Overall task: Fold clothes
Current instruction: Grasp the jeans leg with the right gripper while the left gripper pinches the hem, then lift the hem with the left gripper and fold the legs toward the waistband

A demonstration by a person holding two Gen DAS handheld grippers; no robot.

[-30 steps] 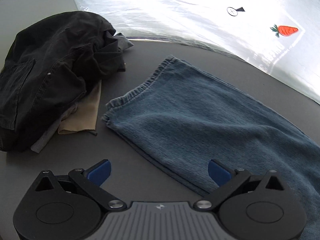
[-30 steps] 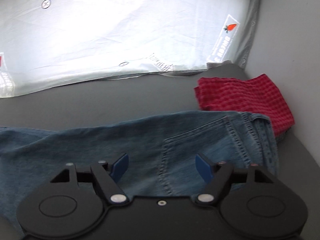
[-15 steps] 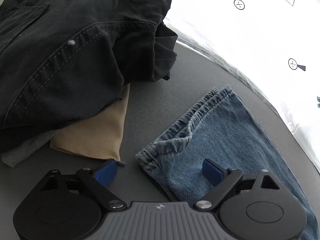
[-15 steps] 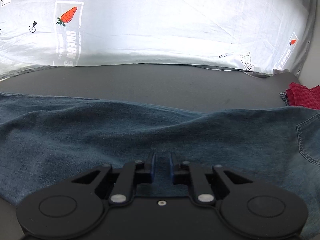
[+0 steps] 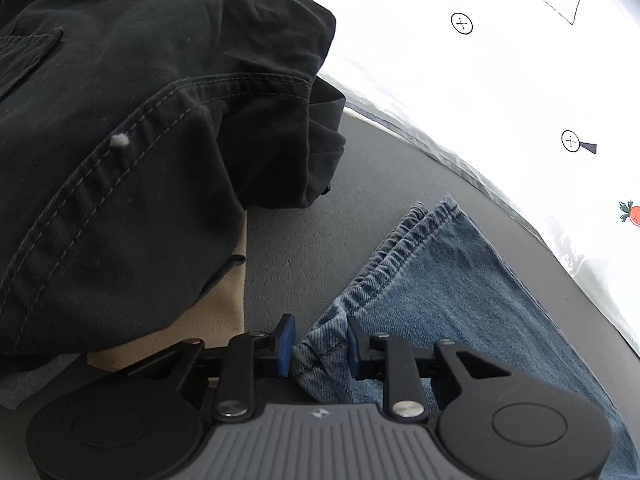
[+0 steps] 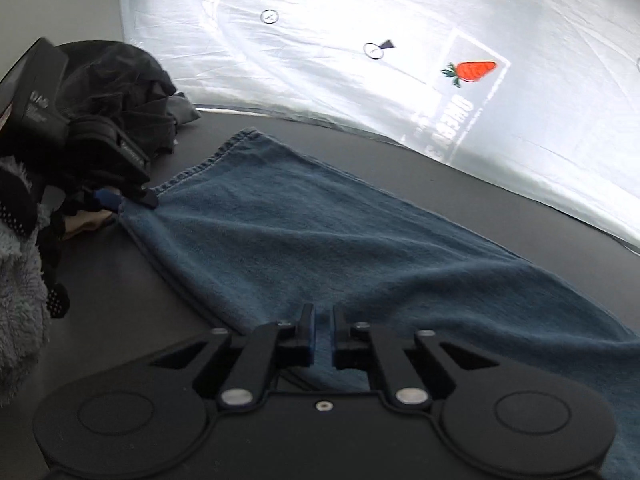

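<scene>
Blue jeans [image 6: 340,236] lie flat on the dark grey table, folded lengthwise, leg hems at the left. In the left wrist view my left gripper [image 5: 320,344] is shut on the near corner of the jeans' hem [image 5: 400,248]. It also shows in the right wrist view [image 6: 128,200], pinching that corner. My right gripper [image 6: 322,336] has its jaws nearly closed over the near edge of the jeans, mid-leg; the cloth between them is hard to make out.
A heap of black clothes [image 5: 140,120] with a tan piece [image 5: 216,312] under it lies just left of the hem. A white printed sheet [image 6: 440,60] covers the far side of the table. A grey fleece sleeve [image 6: 16,280] is at the left.
My left gripper moved onto the hem corner and closed on it. My right gripper swung left along the jeans and stayed closed; the red checked cloth has left its view.
</scene>
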